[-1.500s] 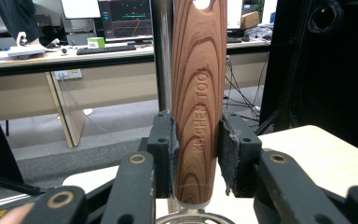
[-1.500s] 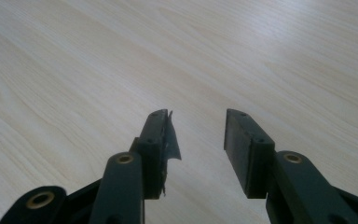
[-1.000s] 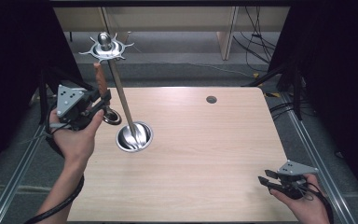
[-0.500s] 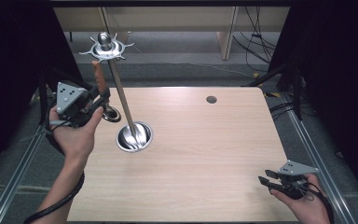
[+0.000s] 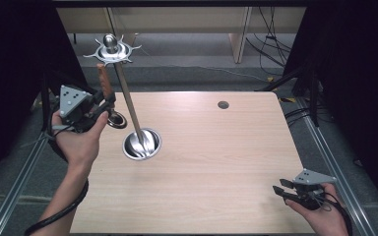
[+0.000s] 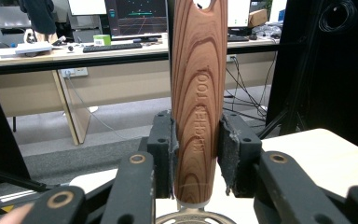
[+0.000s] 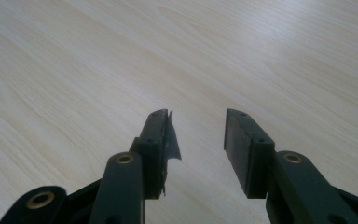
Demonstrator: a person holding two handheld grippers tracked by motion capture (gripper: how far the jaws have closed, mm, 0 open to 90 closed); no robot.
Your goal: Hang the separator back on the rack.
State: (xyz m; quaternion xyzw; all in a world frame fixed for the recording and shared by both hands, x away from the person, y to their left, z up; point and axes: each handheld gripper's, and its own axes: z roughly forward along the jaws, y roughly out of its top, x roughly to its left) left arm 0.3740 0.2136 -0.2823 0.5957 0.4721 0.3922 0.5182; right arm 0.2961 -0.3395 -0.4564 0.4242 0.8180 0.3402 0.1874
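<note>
Nothing much has shifted over the past second: both hands hold their places, and the utensil keeps the upright pose it had before, at most a hair straighter.

At the left edge of the table (image 5: 216, 162), the left gripper (image 5: 104, 104) is clamped on the wooden handle (image 6: 198, 93) of a kitchen utensil (image 5: 109, 98), pads pressing both sides of the grain just above the metal neck. The handle stands upright, its metal bowl end (image 5: 116, 119) hanging just over the table's left edge. It looks light and stiff; the smooth wood could slip if the squeeze eased, so the hold low on the handle, near the weight of the metal end, seems the sound place to take it.

Just to the right rises a utensil stand (image 5: 128, 98): a slim steel pole from a round dished base (image 5: 141, 144) up to a starred hook ring (image 5: 112, 50). The hole at the handle's top looks made for one of those hooks, and a tall, narrow stand may tip if knocked.

Far right, near the table's front corner, the right gripper (image 5: 281, 191) rests idle, its jaws parted over bare wood with nothing between them.
</note>
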